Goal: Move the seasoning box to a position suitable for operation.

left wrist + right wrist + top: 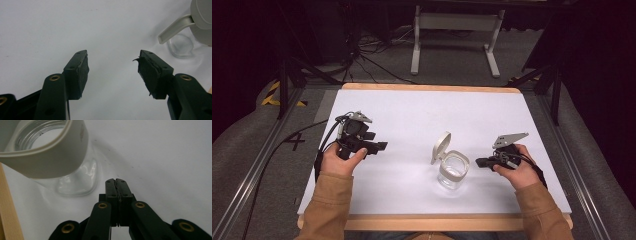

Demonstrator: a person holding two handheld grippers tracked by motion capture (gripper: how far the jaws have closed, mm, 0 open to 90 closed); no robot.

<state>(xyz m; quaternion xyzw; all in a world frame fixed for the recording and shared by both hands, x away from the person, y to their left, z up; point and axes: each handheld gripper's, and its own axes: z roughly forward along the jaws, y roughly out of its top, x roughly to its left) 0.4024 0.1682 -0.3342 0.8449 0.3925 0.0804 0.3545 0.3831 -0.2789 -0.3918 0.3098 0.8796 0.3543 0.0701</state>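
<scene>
Your right tool was pinched shut, empty, just beside glass jar at tabletop centre-front, lid flipped up; left tool gaped wide, farther off.

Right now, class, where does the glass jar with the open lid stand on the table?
In the high view the glass jar stands right of centre on the white table, just left of the right gripper.
</scene>
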